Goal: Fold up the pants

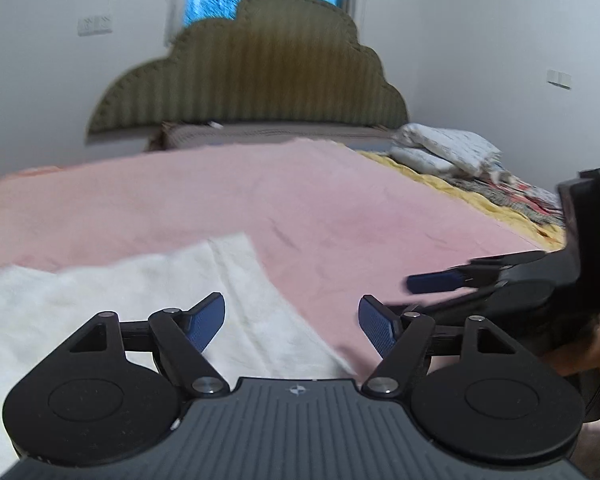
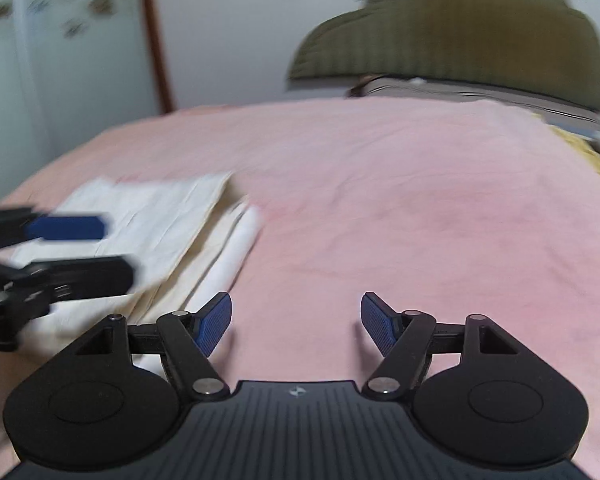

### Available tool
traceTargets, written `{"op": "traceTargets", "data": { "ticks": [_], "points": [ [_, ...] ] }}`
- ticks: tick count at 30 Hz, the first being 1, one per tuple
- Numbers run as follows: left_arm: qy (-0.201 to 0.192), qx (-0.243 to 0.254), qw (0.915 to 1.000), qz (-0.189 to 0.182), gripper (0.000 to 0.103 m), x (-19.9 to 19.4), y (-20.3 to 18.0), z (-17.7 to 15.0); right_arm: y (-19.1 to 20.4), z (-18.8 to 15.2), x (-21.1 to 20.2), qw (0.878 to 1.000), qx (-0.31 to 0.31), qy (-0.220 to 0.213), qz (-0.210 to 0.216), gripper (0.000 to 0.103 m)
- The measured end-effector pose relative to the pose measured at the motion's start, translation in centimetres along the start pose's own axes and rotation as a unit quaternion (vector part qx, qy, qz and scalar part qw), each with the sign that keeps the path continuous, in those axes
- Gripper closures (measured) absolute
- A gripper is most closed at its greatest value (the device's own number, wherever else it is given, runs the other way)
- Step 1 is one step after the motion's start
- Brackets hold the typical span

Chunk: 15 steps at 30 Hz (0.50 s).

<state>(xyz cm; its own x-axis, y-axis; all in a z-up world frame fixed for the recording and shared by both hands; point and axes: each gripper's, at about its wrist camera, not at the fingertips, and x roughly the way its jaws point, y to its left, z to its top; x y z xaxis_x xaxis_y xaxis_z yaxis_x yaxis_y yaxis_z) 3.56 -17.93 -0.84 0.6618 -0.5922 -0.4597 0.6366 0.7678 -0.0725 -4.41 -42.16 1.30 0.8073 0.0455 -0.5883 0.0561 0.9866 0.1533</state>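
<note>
The white pants lie folded in flat layers on the pink bedspread. My left gripper hovers open over their right edge, nothing between its blue pads. In the right wrist view the same pants lie at the left with stacked edges showing. My right gripper is open above bare pink bedspread, just right of the pants. The left gripper shows blurred over the pants at the left edge. The right gripper enters the left wrist view from the right.
A green scalloped headboard stands at the far end of the bed. Folded patterned bedding and a yellow quilt lie at the far right. A door with a brown frame is at the far left.
</note>
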Motion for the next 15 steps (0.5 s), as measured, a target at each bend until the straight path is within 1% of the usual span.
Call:
{"op": "traceTargets", "data": {
  "ticks": [1, 3, 5, 6, 7, 9, 11, 12, 14, 15],
  "points": [
    [-0.006, -0.007, 0.9999, 0.013, 0.026, -0.4, 0.8, 0.2, 0.2, 0.3, -0.1, 1.0, 0.005, -0.013, -0.002, 0.032],
    [-0.012, -0.035, 0.9979, 0.052, 0.024, -1.2, 3.1, 1.0, 1.5, 1.5, 0.0, 0.999, -0.004, -0.039, 0.009, 0.032],
    [-0.006, -0.072, 0.9931, 0.092, 0.024, -1.5, 5.8, 1.6, 3.6, 2.8, 0.8, 0.997, -0.027, -0.055, 0.041, 0.032],
    [-0.005, -0.092, 0.9894, 0.113, 0.024, -1.7, 7.3, 1.7, 4.8, 3.4, 1.4, 0.996, -0.042, -0.059, 0.06, 0.032],
    [-0.001, -0.107, 0.9851, 0.134, 0.024, -1.8, 8.7, 1.8, 6.1, 3.9, 2.1, 0.993, -0.059, -0.059, 0.079, 0.032],
    [0.016, -0.122, 0.9782, 0.167, 0.025, -1.8, 10.7, 1.7, 8.8, 4.7, 3.6, 0.988, -0.097, -0.048, 0.113, 0.032],
    [0.033, -0.121, 0.9756, 0.18, 0.025, -1.8, 11.7, 1.5, 11.0, 5.0, 5.2, 0.982, -0.127, -0.02, 0.137, 0.032],
    [0.041, -0.117, 0.9754, 0.182, 0.025, -1.8, 12.0, 1.2, 11.8, 4.9, 6.0, 0.98, -0.141, -0.003, 0.14, 0.032],
    [0.065, -0.096, 0.9783, 0.172, 0.024, -1.3, 11.8, 0.4, 12.6, 4.3, 7.2, 0.977, -0.168, 0.027, 0.129, 0.032],
    [0.083, -0.072, 0.9806, 0.163, 0.024, -0.8, 11.6, -0.2, 12.8, 3.8, 7.7, 0.976, -0.184, 0.041, 0.112, 0.032]
  ]
}}
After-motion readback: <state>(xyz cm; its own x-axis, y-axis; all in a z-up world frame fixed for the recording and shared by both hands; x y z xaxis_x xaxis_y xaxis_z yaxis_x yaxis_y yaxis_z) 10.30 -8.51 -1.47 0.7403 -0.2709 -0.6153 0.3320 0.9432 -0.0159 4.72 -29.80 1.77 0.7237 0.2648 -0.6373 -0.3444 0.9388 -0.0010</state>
